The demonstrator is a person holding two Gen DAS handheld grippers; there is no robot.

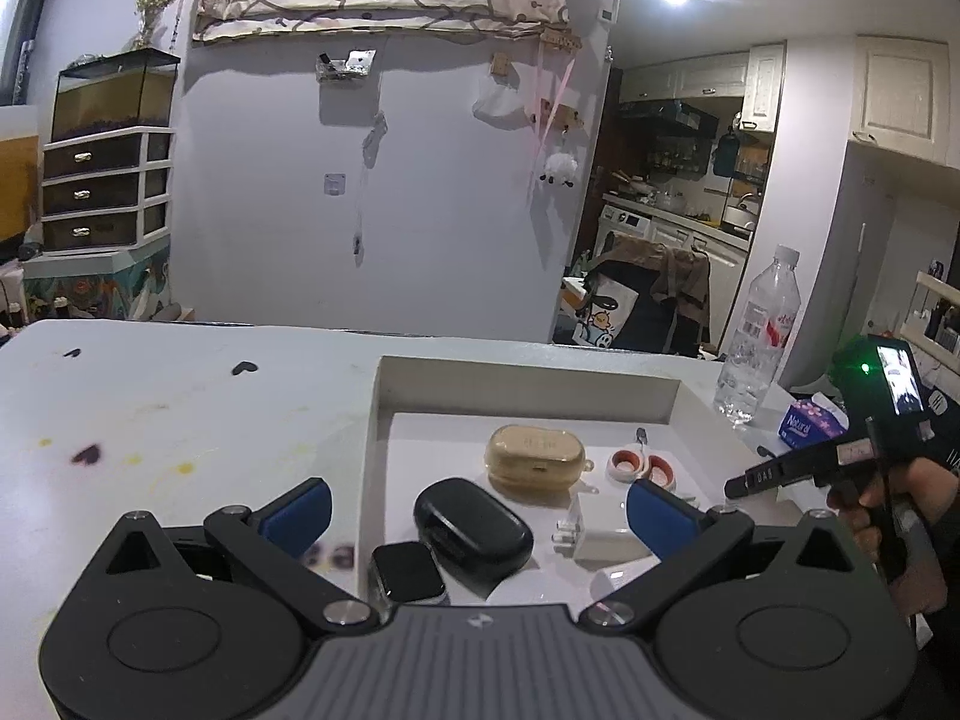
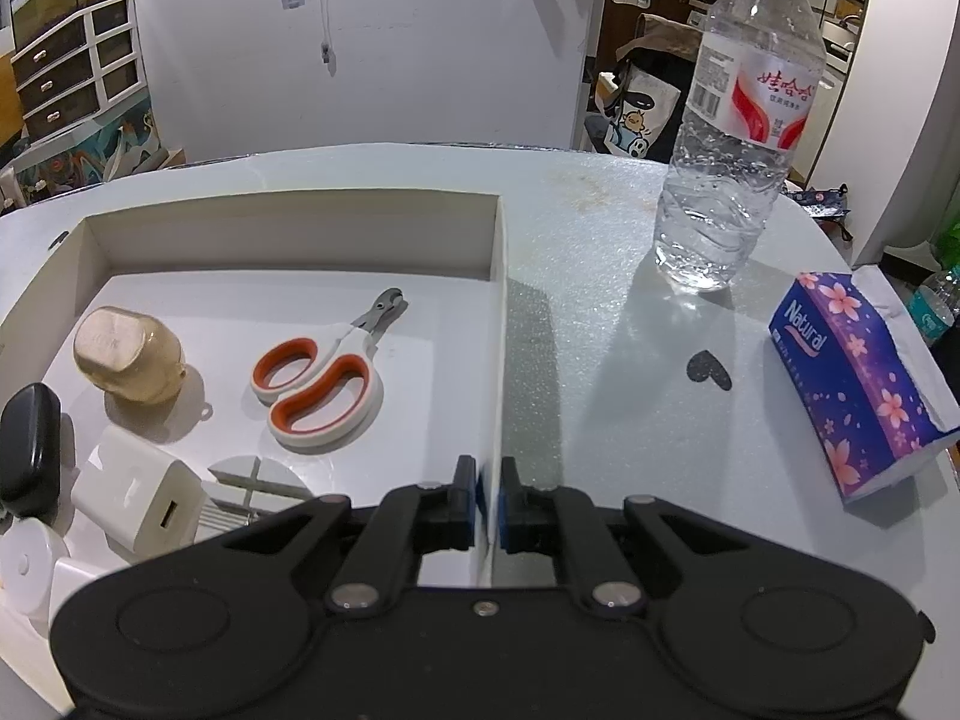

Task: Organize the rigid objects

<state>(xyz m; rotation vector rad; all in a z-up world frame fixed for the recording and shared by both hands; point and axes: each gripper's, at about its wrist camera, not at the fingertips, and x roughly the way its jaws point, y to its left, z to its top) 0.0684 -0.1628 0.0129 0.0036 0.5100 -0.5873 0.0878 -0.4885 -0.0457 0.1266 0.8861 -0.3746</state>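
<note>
**Ana:** Left wrist view first: the left tongs stand wide apart with nothing pressed between the blue pads, above the near edge of the shallow white cardboard tray.

**Ben:** What lies in the tray?

**Ana:** A matte black oval case beside a small black square smartwatch body, a tan translucent earbud case further in, a white charger plug and white-and-orange pet nail clippers.

**Ben:** And the right tongs?

**Ana:** Pinched onto the tray's right wall, near its front corner. On the pale worktop beyond stand a clear plastic water bottle and a purple flowered tissue pack, toward the right edge.
</note>
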